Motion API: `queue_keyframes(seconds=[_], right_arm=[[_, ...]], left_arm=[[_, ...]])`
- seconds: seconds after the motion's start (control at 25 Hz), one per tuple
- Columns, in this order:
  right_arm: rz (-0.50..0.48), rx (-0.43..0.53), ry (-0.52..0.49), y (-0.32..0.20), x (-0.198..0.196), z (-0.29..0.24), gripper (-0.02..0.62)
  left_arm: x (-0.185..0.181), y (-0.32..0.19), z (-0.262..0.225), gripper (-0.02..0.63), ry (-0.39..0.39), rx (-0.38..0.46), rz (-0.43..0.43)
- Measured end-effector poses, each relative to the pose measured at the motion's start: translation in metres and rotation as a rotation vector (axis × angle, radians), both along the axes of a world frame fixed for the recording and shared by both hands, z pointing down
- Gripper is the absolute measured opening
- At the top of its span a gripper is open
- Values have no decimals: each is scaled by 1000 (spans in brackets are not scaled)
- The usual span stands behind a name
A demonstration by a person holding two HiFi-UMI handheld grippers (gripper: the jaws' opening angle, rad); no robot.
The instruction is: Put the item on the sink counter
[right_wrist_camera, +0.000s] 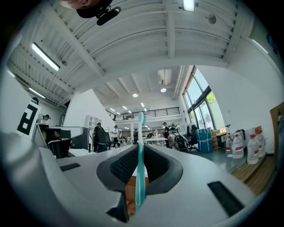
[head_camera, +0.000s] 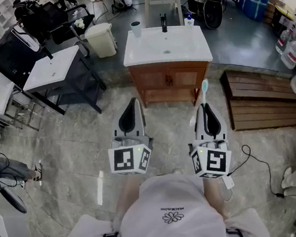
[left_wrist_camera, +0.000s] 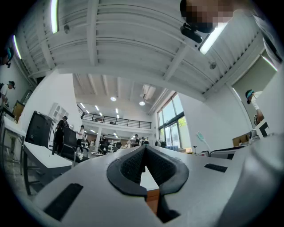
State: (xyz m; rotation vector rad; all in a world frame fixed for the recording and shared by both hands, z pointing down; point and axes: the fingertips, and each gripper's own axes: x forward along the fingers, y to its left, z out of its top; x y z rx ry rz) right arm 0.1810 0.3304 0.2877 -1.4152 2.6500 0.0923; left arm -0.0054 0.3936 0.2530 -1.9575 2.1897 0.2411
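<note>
My right gripper (head_camera: 205, 105) is shut on a teal toothbrush (head_camera: 204, 91), whose head sticks out past the jaw tips. In the right gripper view the toothbrush (right_wrist_camera: 140, 155) stands upright between the closed pads, bristle end up. My left gripper (head_camera: 133, 102) is shut with nothing in it; its jaws meet at the tip in the left gripper view (left_wrist_camera: 144, 148). Both grippers hang over the floor, short of the white sink counter (head_camera: 145, 48) on its wooden cabinet (head_camera: 168, 81). A black tap (head_camera: 163, 22), a cup (head_camera: 136, 28) and a soap bottle (head_camera: 189, 20) stand on the counter's far edge.
A wooden pallet (head_camera: 266, 102) lies on the floor to the right, with large bottles (head_camera: 291, 49) behind it. A second white sink unit (head_camera: 50, 69) on a black frame stands left. A cream bin (head_camera: 102, 39) sits beside the counter. A cable (head_camera: 262, 165) trails on the floor.
</note>
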Motion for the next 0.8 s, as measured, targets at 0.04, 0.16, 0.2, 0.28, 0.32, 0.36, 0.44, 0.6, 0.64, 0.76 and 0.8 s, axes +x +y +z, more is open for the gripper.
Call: queue_keyframes(seconds=[0.04, 0.16, 0.2, 0.28, 0.32, 0.36, 0.44, 0.6, 0.64, 0.76, 0.8], right_arm=[[-3, 0, 3, -1, -1, 1, 37], [-13, 7, 13, -4, -4, 1, 37], [-15, 10, 16, -4, -5, 1, 37], [-19, 8, 19, -6, -5, 1, 37], [-20, 4, 19, -7, -6, 2, 37], [-22, 0, 19, -8, -6, 3, 37], [-29, -2, 21, -10, -6, 5, 37], [-40, -13, 8, -13, -5, 7, 37], [-41, -16, -2, -15, -4, 8, 37], [-43, -30, -29, -20, -1, 10, 37], [-42, -34, -31, -23, 0, 11, 37]], left_arm=[[-1, -1, 1, 15, 2, 0, -4], [-4, -3, 4, 15, 4, -5, -9], [-4, -4, 6, 17, 3, -8, -8], [-4, -5, 7, 15, 2, -13, -6], [-3, -6, 6, 15, 1, -15, -7], [-2, -7, 6, 15, -2, -16, -9], [0, -9, 6, 15, -10, -19, -12], [2, -14, 11, 15, -9, -31, -13], [2, -15, 12, 15, -8, -34, -12], [2, -20, 15, 15, -6, -43, -11], [2, -22, 16, 15, -5, -47, -10]])
